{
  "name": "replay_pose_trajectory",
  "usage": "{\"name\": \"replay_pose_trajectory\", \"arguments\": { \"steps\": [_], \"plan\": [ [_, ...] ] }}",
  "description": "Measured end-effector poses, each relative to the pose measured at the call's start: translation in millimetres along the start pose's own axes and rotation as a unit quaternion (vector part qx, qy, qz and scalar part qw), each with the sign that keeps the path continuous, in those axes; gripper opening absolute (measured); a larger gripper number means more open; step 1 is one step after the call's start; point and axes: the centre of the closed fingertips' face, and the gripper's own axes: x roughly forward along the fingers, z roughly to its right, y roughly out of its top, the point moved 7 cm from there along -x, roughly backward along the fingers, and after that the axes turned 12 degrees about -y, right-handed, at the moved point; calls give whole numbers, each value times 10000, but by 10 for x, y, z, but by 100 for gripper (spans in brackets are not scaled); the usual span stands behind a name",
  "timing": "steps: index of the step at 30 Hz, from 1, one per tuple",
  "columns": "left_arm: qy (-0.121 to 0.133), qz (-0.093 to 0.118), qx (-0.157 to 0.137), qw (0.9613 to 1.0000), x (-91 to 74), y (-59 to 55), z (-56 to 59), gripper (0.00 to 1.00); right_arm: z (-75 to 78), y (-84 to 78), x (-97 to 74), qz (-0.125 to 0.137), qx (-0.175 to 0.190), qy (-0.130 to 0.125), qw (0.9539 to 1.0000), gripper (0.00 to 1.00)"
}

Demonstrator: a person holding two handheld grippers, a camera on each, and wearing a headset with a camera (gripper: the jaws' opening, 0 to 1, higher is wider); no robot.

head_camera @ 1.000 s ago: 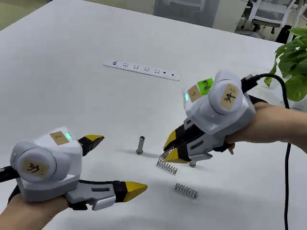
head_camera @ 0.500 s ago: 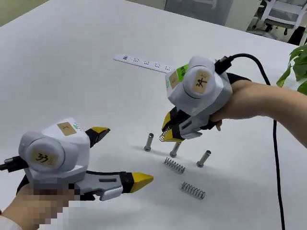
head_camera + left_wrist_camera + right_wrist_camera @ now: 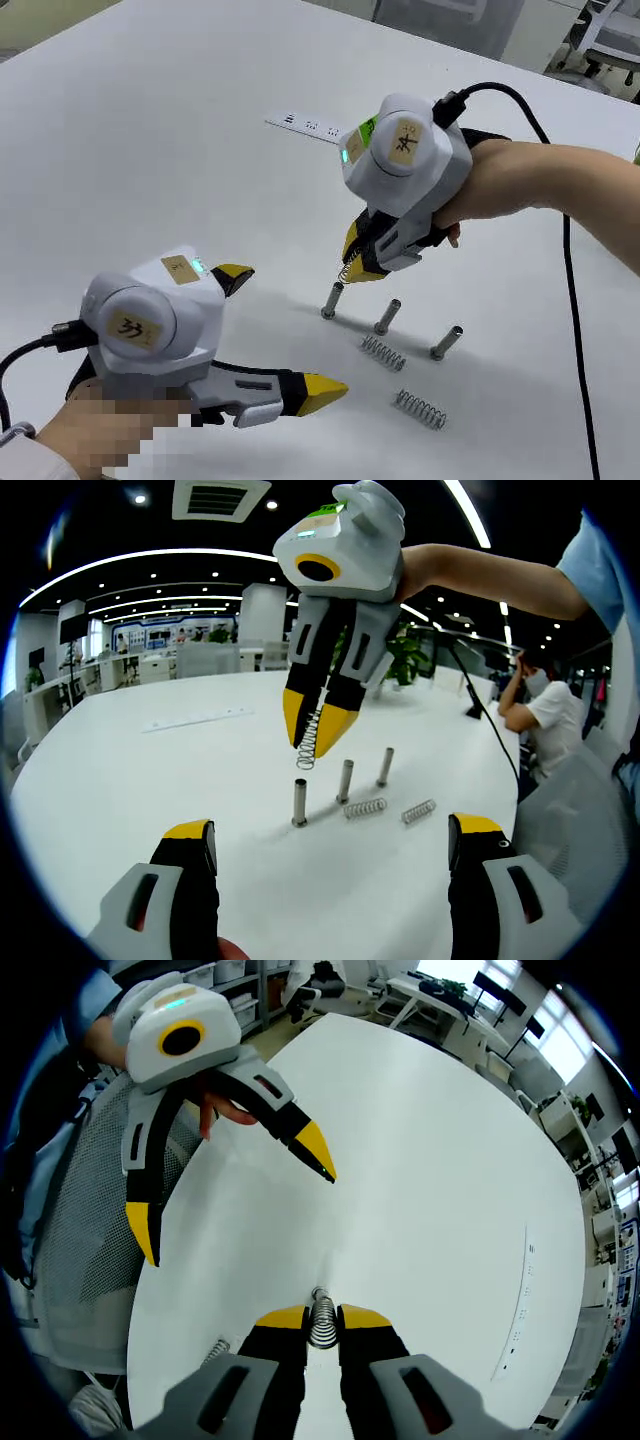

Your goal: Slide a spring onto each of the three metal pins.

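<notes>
Head view: right claw (image 3: 357, 262) pinches a small coiled steel spring (image 3: 345, 270) by its top coils, just above the leftmost short grey metal pin (image 3: 331, 299), well in from the edges of the white surface (image 3: 150, 150). Left claw (image 3: 285, 330) is spread, empty. Spring's likely light, squashy, pings off easily; hold the upper coils gently. Scribbles on the tan sticker (image 3: 405, 140) are unreadable.

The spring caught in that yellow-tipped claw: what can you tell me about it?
The spring is a small coil of thin silvery wire, seemingly metal, its turns open. Its upper end is pinched between the yellow tips of the right gripper, shut on it; the rest hangs free, slightly slanted. It is in the air over the white table, its lower end just above the top of one upright pin, a small gap between them. Nothing else touches it.
</notes>
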Motion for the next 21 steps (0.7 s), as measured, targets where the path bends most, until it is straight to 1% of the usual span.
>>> {"name": "replay_pose_trajectory", "arguments": {
  "steps": [3,6,9,13,21],
  "plan": [
    [-25,5,-28,10000,5,3,3,96,-16,12,17,-54,-63,75,9999,13],
    [-15,9,-9,10000,12,9,13,97,-9,10,71,-124,-135,131,9997,13],
    [38,5,18,10000,13,13,7,100,-11,13,75,-140,-151,161,9997,13],
    [84,28,10,10000,-4,15,-17,100,-11,14,89,-170,-182,178,9995,13],
    [94,8,-8,10000,-3,14,-5,100,-17,-2,118,-269,-287,210,9990,13]
  ]
}}
